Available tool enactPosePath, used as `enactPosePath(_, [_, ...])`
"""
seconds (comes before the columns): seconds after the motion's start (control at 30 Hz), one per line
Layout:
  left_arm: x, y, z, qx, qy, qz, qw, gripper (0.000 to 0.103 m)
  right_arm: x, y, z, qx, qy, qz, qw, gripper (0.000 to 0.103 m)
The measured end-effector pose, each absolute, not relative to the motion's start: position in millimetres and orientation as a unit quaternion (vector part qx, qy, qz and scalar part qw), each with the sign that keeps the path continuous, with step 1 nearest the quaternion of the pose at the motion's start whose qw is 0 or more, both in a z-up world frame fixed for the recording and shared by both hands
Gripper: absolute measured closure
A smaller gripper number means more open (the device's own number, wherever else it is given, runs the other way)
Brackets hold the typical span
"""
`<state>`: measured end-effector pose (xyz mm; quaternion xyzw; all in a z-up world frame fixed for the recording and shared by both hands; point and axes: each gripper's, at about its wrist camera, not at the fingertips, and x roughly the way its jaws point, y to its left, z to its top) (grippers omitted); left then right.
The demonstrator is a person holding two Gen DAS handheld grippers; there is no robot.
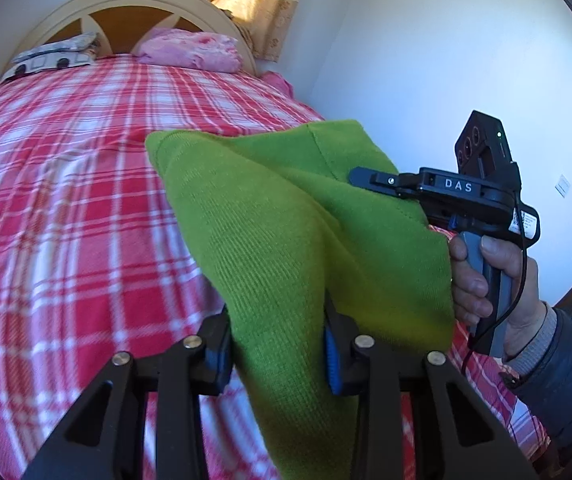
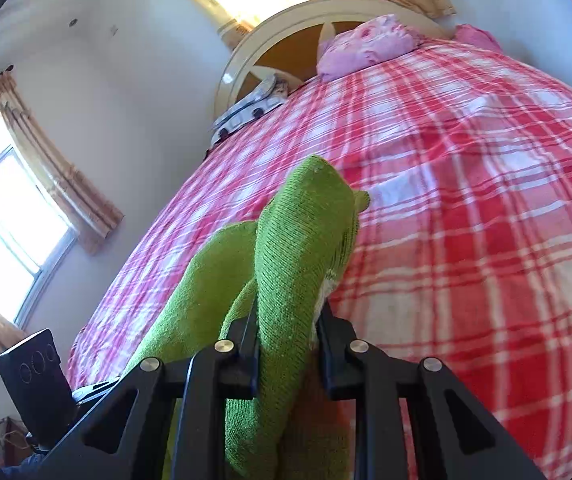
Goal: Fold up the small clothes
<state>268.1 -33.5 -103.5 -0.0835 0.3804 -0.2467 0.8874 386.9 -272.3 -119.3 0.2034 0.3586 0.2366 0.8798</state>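
Note:
A green knitted garment [image 1: 286, 216] hangs lifted above the red and white checked bed cover [image 1: 65, 200]. My left gripper [image 1: 277, 344] is shut on a thick bunch of it, the blue pads pressing from both sides. In the left wrist view my right gripper [image 1: 360, 178] reaches in from the right, held by a hand [image 1: 482, 280], and its fingers bite the garment's far edge. From the right wrist view, the right gripper [image 2: 288, 340] is shut on a fold of the green garment [image 2: 302, 248], which rises in front of the lens. Part of the left gripper body [image 2: 33, 376] shows at the lower left.
A pink pillow [image 1: 189, 50] and a patterned pillow [image 1: 51, 56] lie by the cream headboard [image 1: 133, 4]. A white wall [image 1: 446, 60] runs along the bed's right side. A curtained window [image 2: 9, 220] is on the other side. A dark sleeve [image 1: 562, 380] is at the lower right.

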Motion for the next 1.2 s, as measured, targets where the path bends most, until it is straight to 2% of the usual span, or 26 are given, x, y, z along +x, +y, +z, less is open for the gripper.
enactPosePath(0.27, [235.6,5.2,-91.2,-0.095,0.356,-0.220,0.903,0.066,373.7,-216.9,-114.4,0.202,0.356,0.281,0.868,0.081])
enactPosePath(1.2, [157.8,115.3,-87.9,-0.144,0.340,-0.124,0.921,0.066,352.9,-57.0,-118.2,0.163,0.384,0.393,0.819,0.081])
